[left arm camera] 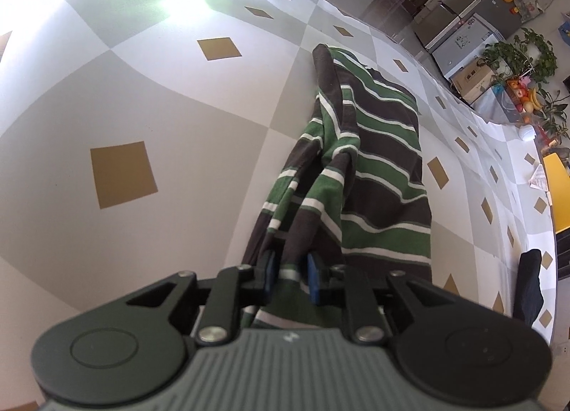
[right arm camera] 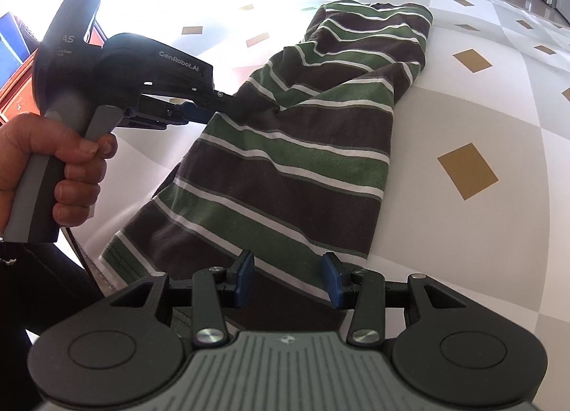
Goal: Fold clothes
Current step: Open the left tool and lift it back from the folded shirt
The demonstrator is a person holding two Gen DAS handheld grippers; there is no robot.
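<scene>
So the green, brown and white striped knit shirt is lying on a table covered in a grey-and-white checked cloth with tan diamond patches. Plenty of bare cloth around it: in the left wrist view the whole stretch from 9 to 12 o'clock is open, and in the right wrist view there's a wide open patch from 1 to 4 o'clock. The table's far edge curves along the upper right of the left view, with a silver fridge, a cardboard box and leafy green potted plants beyond it. A dark chair back sits near the edge at about 4 o'clock.

The left black two-finger gripper with blue pads is pinched tight on a bunched-up fold of the shirt, and the fabric runs away from it toward 12 to 1 o'clock in a long rumpled ridge. In the right view that same gripper comes in from 9 o'clock, held by the person's left hand, its tips biting the shirt's side edge, which puckers into creases there.

The right gripper has its blue pads spread apart, with the shirt's near hem lying between and just under them. They aren't gripping anything. The hem's corner ends just past the right pad, around 5 o'clock of the shirt.
</scene>
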